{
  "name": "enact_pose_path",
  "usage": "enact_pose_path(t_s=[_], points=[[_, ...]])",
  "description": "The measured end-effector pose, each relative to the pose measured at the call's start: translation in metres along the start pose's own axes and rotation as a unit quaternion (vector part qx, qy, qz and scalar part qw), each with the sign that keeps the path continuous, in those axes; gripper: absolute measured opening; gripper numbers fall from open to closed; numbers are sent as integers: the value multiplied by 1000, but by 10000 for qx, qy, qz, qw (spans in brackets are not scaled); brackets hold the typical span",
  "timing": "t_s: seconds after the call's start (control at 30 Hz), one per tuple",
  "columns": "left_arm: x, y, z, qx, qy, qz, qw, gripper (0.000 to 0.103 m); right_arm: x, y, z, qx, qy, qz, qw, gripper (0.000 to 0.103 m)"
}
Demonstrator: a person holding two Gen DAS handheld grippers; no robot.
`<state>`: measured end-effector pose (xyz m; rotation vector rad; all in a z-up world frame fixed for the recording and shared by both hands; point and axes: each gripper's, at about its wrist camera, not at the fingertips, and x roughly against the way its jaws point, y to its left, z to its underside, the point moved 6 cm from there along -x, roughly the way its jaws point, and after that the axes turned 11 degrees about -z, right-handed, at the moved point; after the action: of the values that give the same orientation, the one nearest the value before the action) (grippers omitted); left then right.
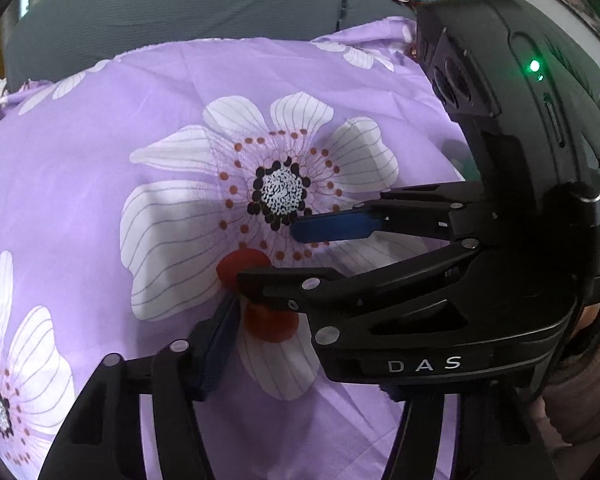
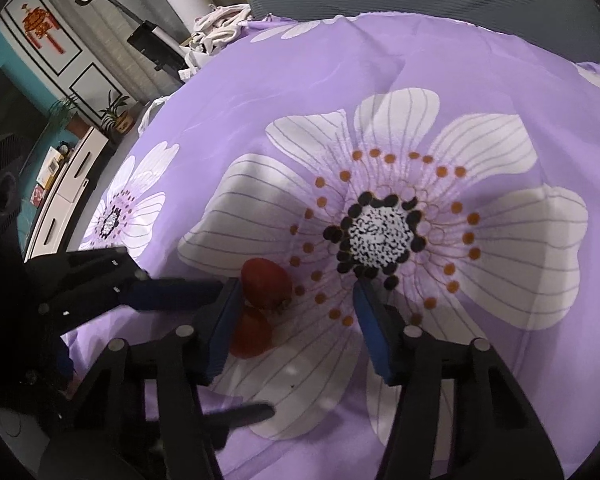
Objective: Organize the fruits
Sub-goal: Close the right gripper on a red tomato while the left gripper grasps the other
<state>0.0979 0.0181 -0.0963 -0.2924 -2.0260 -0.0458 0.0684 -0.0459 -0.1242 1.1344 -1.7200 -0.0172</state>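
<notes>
Purple floral cloth point(image 2: 480, 80) covers the whole work surface, and two small red fruits lie touching each other on the big white flower near its middle; the farther fruit point(image 2: 266, 282) sits between the right gripper point(image 2: 296, 312)'s part-open jaws, close to the left pad, nothing gripped; the nearer fruit point(image 2: 252, 336) lies half hidden behind that same pad; the left gripper point(image 1: 236, 320) comes in from the side, jaws part-open too, one blue pad beside the fruits, though whether it touches them I cannot tell; the risk, as I read it, is both grippers crowding one spot, tips colliding, or a pad nudging a fruit so it rolls across the slippery cloth.
</notes>
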Motion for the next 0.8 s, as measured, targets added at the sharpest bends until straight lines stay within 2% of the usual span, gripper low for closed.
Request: enact_pose_path(t_s=[0.23,0.3,0.43,0.53,0.6,0.8], points=[[0,1,4,-25,18,-6,10000,61,-6,5,-2,171,64,15,9998,46],[-2,2,4,-22,33,-40,10000,54,-8,6,-4,224,66,54,9997,44],[-4,4,6,11,76,-104,9999,48,-11,6,-8,247,55,57,9997,42],[-4,5,6,22,67,-121,9999,42,-14,8,-10,378,63,128,9992,37],[-4,7,7,41,77,-150,9998,33,-16,9,-11,424,57,172,9989,32],[-3,9,7,160,66,-95,9998,29,-15,5,-13,359,-18,206,9991,29]])
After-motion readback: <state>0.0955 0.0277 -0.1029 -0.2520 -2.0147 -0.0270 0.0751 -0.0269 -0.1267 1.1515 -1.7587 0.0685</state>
